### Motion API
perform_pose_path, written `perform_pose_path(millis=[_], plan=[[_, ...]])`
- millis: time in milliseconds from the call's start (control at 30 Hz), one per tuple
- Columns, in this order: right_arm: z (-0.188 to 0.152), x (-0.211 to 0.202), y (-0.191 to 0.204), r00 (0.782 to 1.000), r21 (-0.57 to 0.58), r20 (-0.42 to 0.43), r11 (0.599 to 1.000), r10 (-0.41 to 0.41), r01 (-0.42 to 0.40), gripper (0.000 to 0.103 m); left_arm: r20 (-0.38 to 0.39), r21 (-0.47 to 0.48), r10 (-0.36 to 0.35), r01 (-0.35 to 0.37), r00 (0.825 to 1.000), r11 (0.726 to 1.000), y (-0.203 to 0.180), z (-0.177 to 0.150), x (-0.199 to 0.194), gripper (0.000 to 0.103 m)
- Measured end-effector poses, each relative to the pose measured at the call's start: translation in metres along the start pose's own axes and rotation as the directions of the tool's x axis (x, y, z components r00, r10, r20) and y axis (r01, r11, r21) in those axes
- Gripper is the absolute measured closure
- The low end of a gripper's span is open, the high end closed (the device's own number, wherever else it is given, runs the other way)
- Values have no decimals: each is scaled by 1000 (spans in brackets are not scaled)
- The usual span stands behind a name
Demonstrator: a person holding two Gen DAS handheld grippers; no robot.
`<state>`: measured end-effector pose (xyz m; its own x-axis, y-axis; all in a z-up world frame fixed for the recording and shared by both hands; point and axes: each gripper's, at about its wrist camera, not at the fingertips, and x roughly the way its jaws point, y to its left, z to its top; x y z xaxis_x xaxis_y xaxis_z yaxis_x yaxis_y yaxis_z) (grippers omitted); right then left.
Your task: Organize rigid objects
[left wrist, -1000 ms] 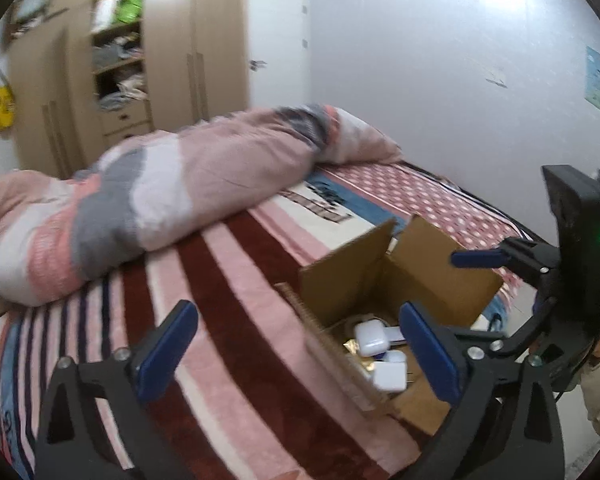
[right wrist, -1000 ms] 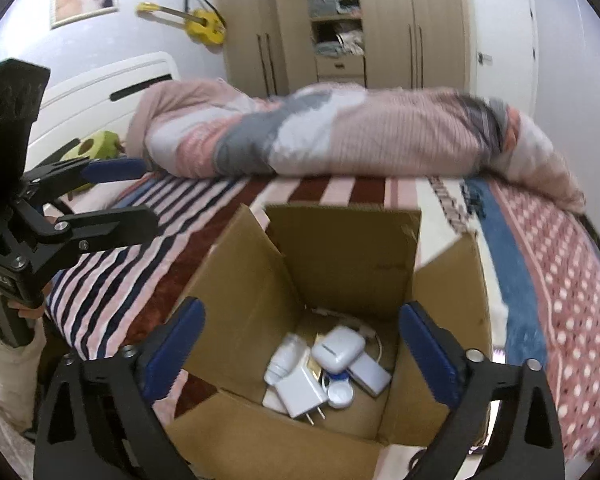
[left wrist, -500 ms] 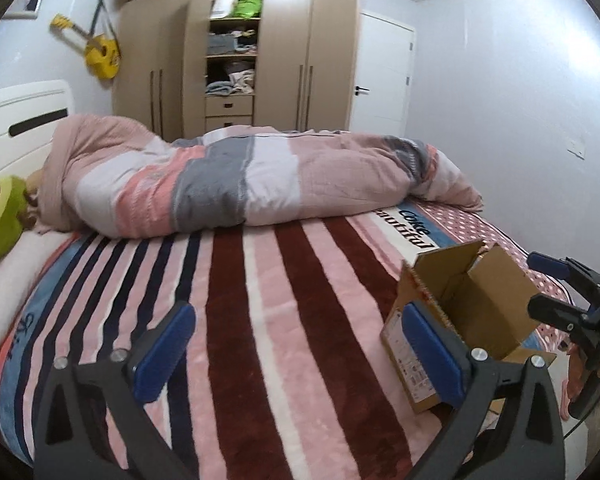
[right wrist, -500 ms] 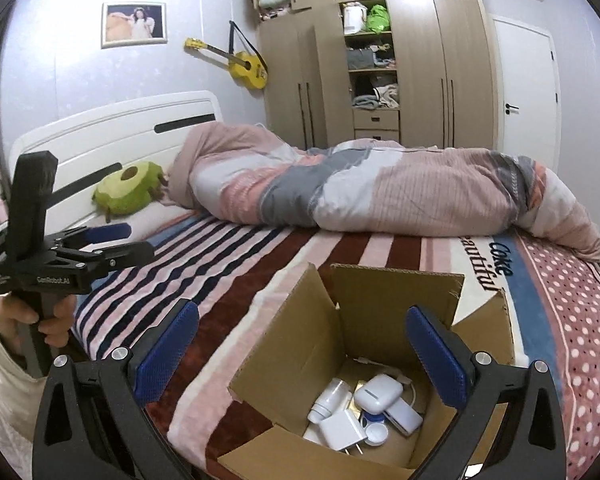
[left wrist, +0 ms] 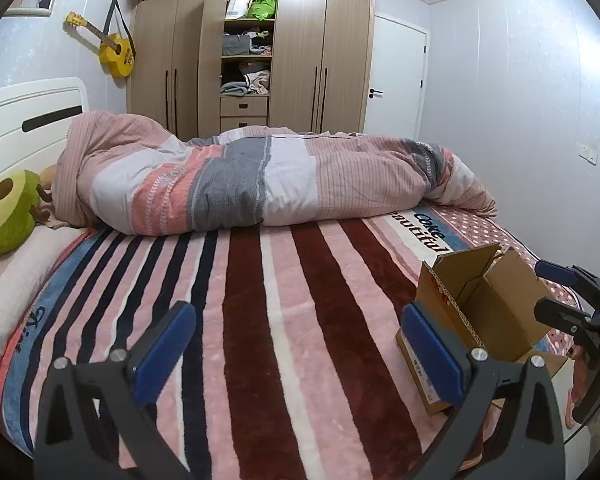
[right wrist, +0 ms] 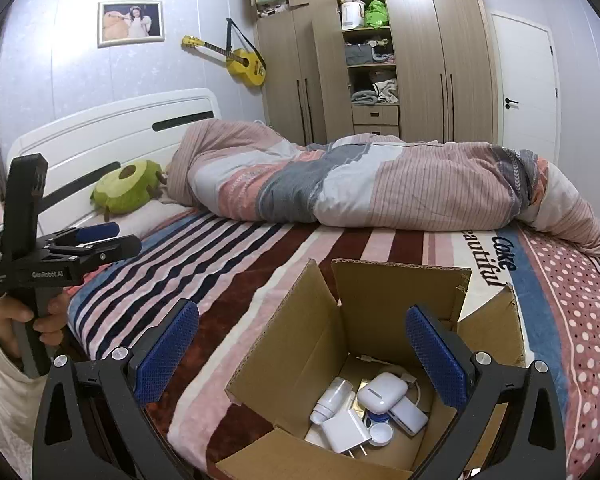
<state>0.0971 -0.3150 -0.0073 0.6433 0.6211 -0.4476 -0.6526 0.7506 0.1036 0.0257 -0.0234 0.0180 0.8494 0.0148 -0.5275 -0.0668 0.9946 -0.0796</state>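
gaping wide and empty, both claws: left claw, right claw.

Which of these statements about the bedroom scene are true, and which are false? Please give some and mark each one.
1. The cardboard box stands open on the bed. True.
2. The right gripper grips a white charger. False: its jaws are open and empty; the white charger lies in the box.
3. The yellow guitar hangs on the wall. True.
4. The left gripper is shut. False: its jaws are open.
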Motion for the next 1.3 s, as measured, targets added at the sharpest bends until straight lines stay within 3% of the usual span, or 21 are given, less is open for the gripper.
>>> perform_pose_path(millis=[1300], plan=[[-1, 3, 4, 1000, -4, -6, 1000, 5, -5, 0, 6, 4, 10, -10, 1000, 1000, 0, 1, -3, 1]])
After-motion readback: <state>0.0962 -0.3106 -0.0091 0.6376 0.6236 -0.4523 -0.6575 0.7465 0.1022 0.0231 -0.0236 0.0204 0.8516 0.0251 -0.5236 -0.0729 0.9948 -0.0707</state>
